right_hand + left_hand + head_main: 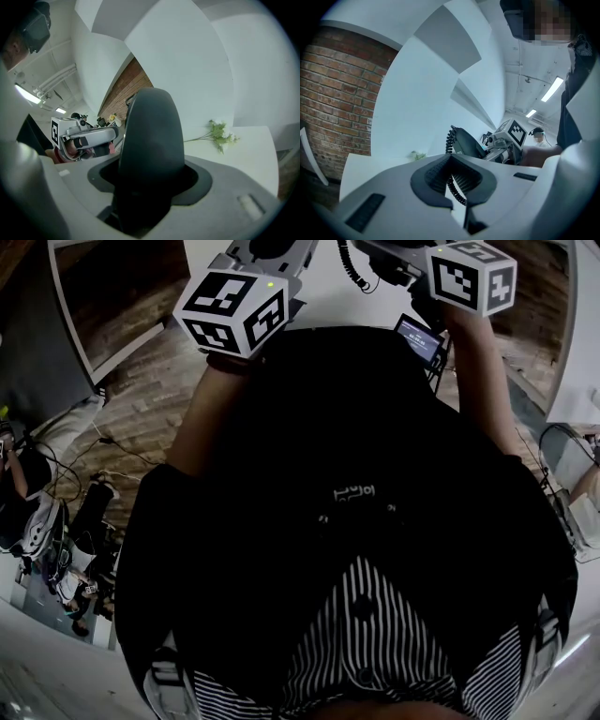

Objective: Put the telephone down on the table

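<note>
The left gripper (451,174) has its dark ribbed pads drawn almost together. The black coiled cord (457,191) runs down through the narrow slot between them, so its jaws are closed on the cord. The right gripper (151,180) is clamped on the black plastic telephone (150,133), whose smooth rounded back fills the space between its jaws and rises well past them.

In the left gripper view the telephone sits to the right and a little farther off. The cord hangs from its left end, and the right gripper's black-and-white marker cube (516,133) is just right of it. In the right gripper view the left gripper lies near the telephone on its left.

The white table (248,150) spreads out beyond the right gripper, far and to the right. A sprig of white flowers with green leaves (219,135) lies on it, well apart from the telephone. The telephone is in the grip, and no view shows whether its lower end touches the table.

In the head view both grippers sit at the far edge, above the person's black shirt (347,474) and a striped garment (375,634). Wooden floor (141,399) shows on the left. A red brick wall (337,89) stands at the left of the left gripper view.
</note>
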